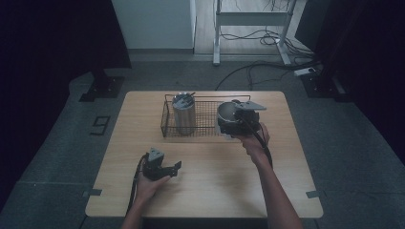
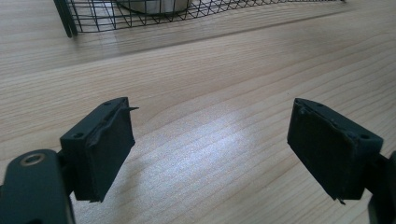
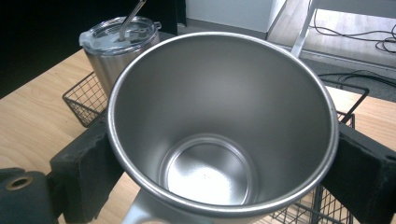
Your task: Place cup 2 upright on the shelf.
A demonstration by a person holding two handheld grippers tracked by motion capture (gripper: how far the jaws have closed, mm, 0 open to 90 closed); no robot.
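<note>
- Progress, high view: your right gripper (image 1: 232,125) carries the open steel cup (image 1: 228,112) at the wire basket's (image 1: 168,119) right end; the lidded tumbler (image 1: 184,114) already stands inside. Wooden table (image 1: 210,186), grey floor, dark room.
- Left gripper view: your left gripper (image 2: 210,154) idles, jaws spread, empty.
- Right gripper view: pads (image 3: 86,163) pinch the cup; setting down remains.
</note>
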